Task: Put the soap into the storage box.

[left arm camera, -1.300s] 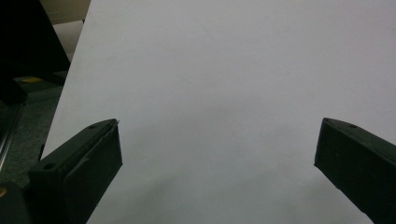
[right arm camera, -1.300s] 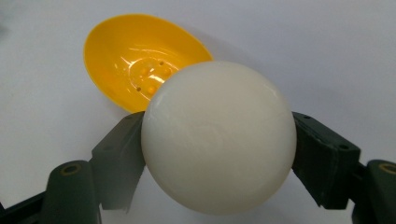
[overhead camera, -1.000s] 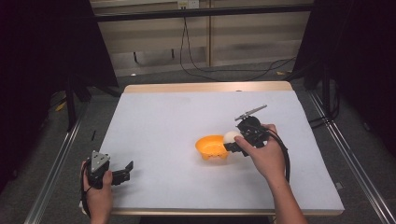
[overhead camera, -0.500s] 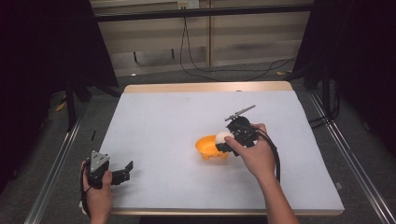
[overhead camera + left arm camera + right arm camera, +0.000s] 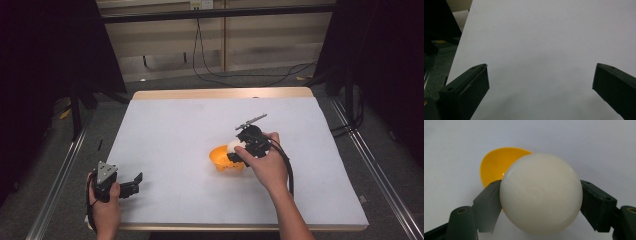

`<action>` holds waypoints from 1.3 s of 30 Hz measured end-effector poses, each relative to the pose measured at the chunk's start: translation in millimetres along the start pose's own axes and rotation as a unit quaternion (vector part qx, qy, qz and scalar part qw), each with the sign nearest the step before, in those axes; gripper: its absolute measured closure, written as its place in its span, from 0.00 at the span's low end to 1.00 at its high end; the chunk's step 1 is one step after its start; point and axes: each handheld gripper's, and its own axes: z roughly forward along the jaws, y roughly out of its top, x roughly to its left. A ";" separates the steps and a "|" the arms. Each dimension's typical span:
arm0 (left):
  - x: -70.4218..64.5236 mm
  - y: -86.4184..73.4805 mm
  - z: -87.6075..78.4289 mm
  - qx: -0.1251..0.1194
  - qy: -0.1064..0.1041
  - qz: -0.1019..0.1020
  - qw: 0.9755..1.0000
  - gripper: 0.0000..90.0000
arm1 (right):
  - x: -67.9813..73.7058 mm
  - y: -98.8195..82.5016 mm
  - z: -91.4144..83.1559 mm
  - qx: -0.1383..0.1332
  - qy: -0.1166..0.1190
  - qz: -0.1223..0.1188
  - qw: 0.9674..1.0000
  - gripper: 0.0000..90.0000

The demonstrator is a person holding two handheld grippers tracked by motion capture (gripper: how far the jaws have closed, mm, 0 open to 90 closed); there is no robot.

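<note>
A white ball (image 5: 541, 193) is clamped between the two black jaws of my right gripper (image 5: 540, 202). In the high view the ball (image 5: 234, 146) and right gripper (image 5: 239, 151) hover just over an orange bowl (image 5: 222, 158) near the table's middle. From the right gripper view the bowl (image 5: 496, 165) lies on the white surface behind and below the ball, its hollow facing up. My left gripper (image 5: 134, 183) rests at the table's near left corner, held by a hand, jaws wide apart with nothing between them; its fingers (image 5: 466, 87) frame bare white tabletop.
The white table top (image 5: 170, 135) has a wooden far edge (image 5: 222, 93). Metal rails run along both sides on the floor, and cables lie on the floor beyond the far edge. A black cable trails from the right gripper along the forearm.
My right gripper has carried the white ball leftward, from beside the bowl's right rim to over the bowl. The left gripper has stayed put.
</note>
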 end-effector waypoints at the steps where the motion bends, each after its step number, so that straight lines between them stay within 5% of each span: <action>1: -0.1 0.0 0.1 0.000 0.000 0.000 1.000 0.01 | 0.0 0.0 0.0 0.000 0.000 0.000 1.000 0.27; 9: 0.2 0.1 0.2 0.001 -0.001 0.000 1.000 0.00 | 2.2 1.7 7.3 -0.003 -0.002 0.019 1.000 0.27; 27: -0.6 0.2 0.7 0.001 0.002 0.004 1.000 0.00 | 7.1 -1.2 25.3 0.022 0.003 0.023 0.999 0.26; 39: -0.9 0.2 0.8 0.002 0.002 0.004 1.000 0.00 | 1.6 -3.8 11.2 0.004 0.013 0.030 0.999 0.18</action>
